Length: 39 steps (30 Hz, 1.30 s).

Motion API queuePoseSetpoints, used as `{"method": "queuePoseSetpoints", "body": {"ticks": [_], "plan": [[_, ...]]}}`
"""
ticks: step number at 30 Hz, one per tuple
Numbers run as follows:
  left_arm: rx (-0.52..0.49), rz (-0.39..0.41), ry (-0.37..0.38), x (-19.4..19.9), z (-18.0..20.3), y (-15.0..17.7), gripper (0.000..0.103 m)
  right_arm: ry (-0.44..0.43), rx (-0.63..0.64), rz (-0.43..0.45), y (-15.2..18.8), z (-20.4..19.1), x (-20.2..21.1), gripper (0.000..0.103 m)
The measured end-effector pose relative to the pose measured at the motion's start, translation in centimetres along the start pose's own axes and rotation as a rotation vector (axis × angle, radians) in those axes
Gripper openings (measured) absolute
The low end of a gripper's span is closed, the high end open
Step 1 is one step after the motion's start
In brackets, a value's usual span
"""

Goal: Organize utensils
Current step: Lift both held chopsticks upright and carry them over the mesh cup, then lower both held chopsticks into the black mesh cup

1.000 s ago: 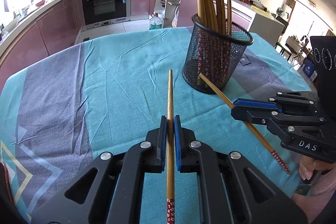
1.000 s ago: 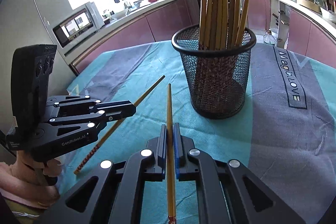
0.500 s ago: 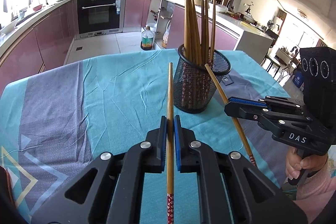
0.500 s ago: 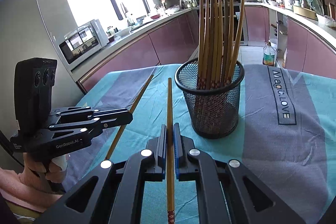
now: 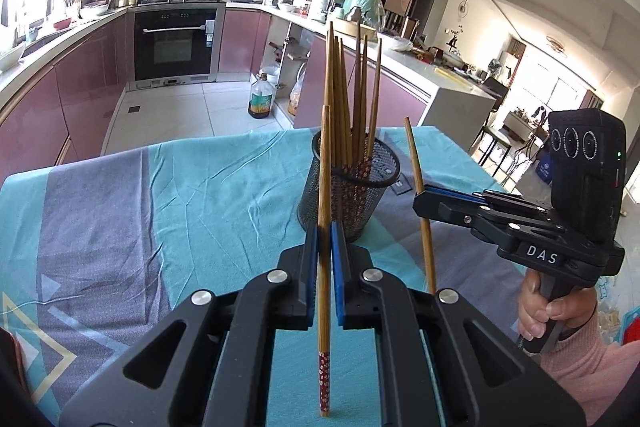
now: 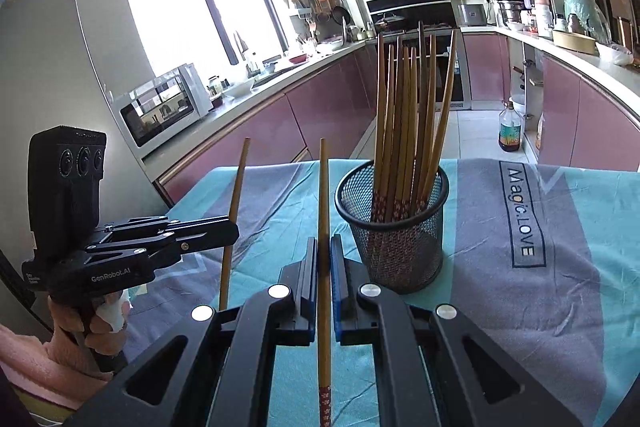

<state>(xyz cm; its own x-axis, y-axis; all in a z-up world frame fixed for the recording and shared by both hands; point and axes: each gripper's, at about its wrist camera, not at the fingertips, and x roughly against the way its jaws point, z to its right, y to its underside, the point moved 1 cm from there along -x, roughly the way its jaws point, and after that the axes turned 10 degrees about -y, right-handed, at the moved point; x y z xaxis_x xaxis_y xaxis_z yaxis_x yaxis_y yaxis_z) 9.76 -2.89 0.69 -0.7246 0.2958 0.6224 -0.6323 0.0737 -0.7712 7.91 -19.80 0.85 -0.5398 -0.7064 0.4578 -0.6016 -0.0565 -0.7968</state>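
Two chopsticks (image 5: 325, 187) (image 6: 323, 203) are standing above the bench (image 5: 180, 195), each being pinched by a hand-held gripper, left (image 5: 325, 243) and right (image 6: 324, 255), near the mesh holder (image 6: 400, 227). Tips are possibly snagging its crowded rim, tipping it; the clearance is unclear.

chopsticks (image 5: 325, 187): brown wood, red flowered ends | holder (image 6: 404, 227): black mesh | cloth (image 5: 160, 207) under the tongs: teal with grey bands, printed letters | tong pads (image 6: 335, 267): blue, on black bodies | sleeve (image 5: 592, 367): pink
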Motion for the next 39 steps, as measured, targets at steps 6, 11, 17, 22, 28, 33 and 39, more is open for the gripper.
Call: {"method": "queuePoseSetpoints", "body": {"ticks": [6, 11, 17, 22, 28, 33, 39], "plan": [[-0.005, 0.030, 0.011, 1.0, 0.4, -0.8, 0.007, -0.001, 0.012, 0.029, -0.6, -0.4, 0.8, 0.005], [-0.008, 0.046, 0.016, 1.4, 0.8, -1.3, 0.007, -0.002, 0.021, 0.044, -1.0, -0.6, 1.2, 0.005], [-0.014, 0.062, 0.016, 1.6, 1.1, -2.0, 0.007, -0.003, 0.028, 0.060, -1.7, -0.5, 1.4, 0.005], [-0.020, 0.069, 0.017, 1.7, 1.1, -2.2, 0.007, 0.002, 0.036, 0.073, -2.3, -0.5, 1.5, 0.005], [-0.023, 0.085, 0.020, 1.9, 1.2, -2.8, 0.007, 0.005, 0.050, 0.087, -3.1, -0.7, 1.7, 0.005], [-0.030, 0.102, 0.023, 2.3, 1.4, -3.3, 0.007, 0.007, 0.063, 0.099, -3.6, -0.7, 1.9, 0.005], [-0.037, 0.115, 0.033, 2.8, 1.7, -3.9, 0.007, 0.010, 0.080, 0.118, -4.2, -1.1, 2.5, 0.005]]}}
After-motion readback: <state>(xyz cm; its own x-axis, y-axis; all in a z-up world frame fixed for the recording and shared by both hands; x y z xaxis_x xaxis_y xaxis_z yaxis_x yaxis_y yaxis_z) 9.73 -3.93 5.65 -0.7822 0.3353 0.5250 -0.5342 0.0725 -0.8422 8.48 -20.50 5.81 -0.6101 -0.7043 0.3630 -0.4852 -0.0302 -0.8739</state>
